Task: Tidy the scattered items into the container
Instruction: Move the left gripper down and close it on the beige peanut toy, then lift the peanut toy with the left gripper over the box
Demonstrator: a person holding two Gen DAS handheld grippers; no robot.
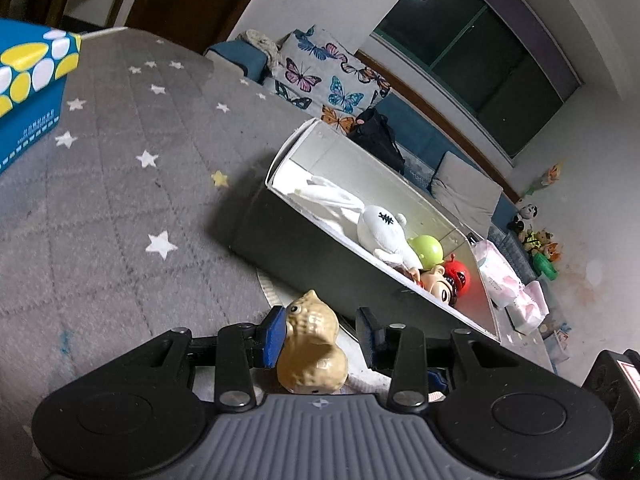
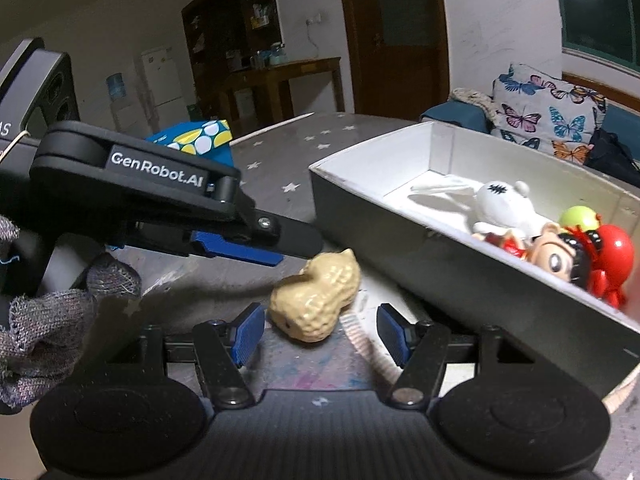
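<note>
We've got the white plush (image 1: 382,230), green ball (image 1: 428,249), doll (image 2: 554,258) & red toy (image 2: 614,258) in the box (image 2: 360,208) already, w/ the peanut toy (image 2: 316,298) left on the surface beside it, between both tools, left tool (image 1: 322,332) & right tool (image 2: 320,330) both gaping, neither clamped on it.

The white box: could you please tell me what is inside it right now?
Inside the box lie a white plush, a green ball, a red toy and a big-eyed doll. Whatever is beneath them, and behind the near wall, is hidden.
</note>
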